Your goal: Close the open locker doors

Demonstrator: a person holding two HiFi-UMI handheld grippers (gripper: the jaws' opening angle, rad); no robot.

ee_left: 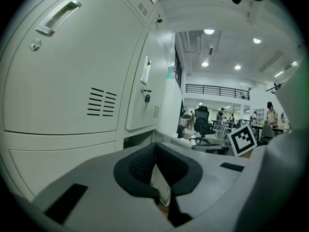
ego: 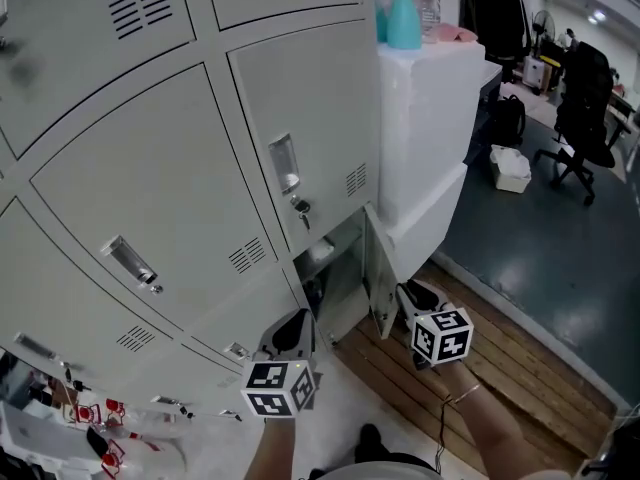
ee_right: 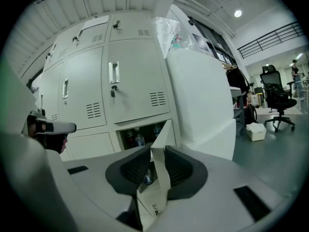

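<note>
We find the bank of pale grey steel lockers [ego: 150, 188] shut wherever it is in view, save the small bottom compartment [ego: 335, 268] at its right end. Its small grey metal door [ego: 381, 280] stands swung well out from the cabinet face. The right hand-held gripper [ego: 408, 293] has that door's free edge between its jaws. Both pads appear to press the panel, though the left pad's contact is not clear. The left hand-held gripper [ego: 297, 320] hangs just left of the open compartment, jaws slightly parted with nothing between them. Inside the compartment stand bottles [ee_right: 138, 139].
</note>
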